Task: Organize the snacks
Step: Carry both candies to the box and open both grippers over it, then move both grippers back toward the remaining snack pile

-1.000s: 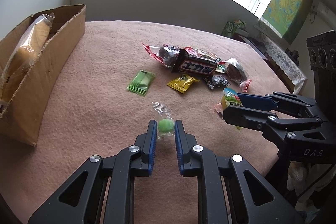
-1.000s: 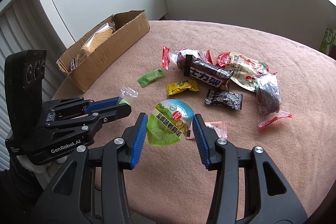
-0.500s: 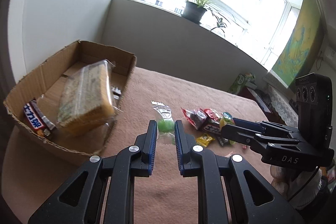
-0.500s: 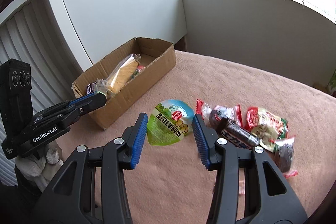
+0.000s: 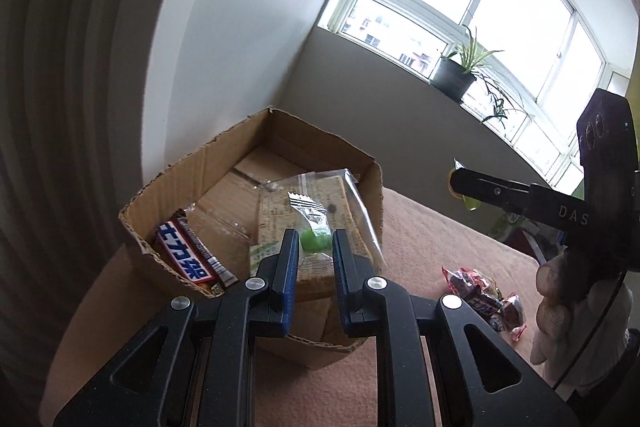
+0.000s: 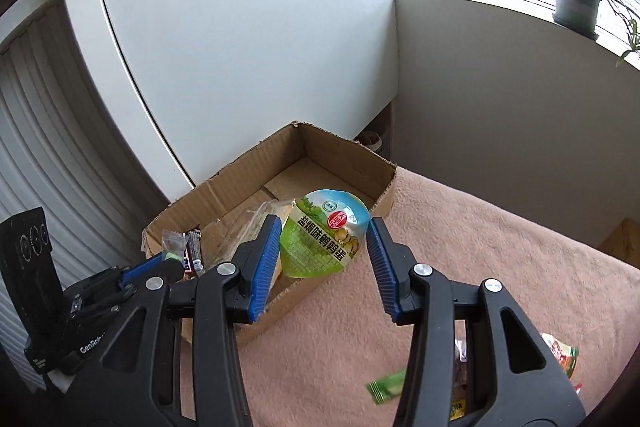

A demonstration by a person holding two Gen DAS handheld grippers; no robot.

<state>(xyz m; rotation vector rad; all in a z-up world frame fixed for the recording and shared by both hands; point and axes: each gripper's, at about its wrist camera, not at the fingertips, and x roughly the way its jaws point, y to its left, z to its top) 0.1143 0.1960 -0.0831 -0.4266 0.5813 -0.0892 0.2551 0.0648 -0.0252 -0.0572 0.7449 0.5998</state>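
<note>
Carrying toward cardboard box [image 5: 172, 187]: left gripper [image 5: 315, 247] pinching green candy [image 5: 314, 241], right gripper [image 6: 324, 239] clasping egg pouch [image 6: 324, 233]; perhaps five snacks remaining near table's [image 6: 500, 267] right edge.

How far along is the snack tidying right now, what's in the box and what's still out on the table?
Partly done. The cardboard box already holds a chocolate bar and a large clear-wrapped cake. In hand: the left gripper carries a green candy over the box, and the right gripper carries a sealed green cup near it. Left: several wrapped snacks on the table.
</note>
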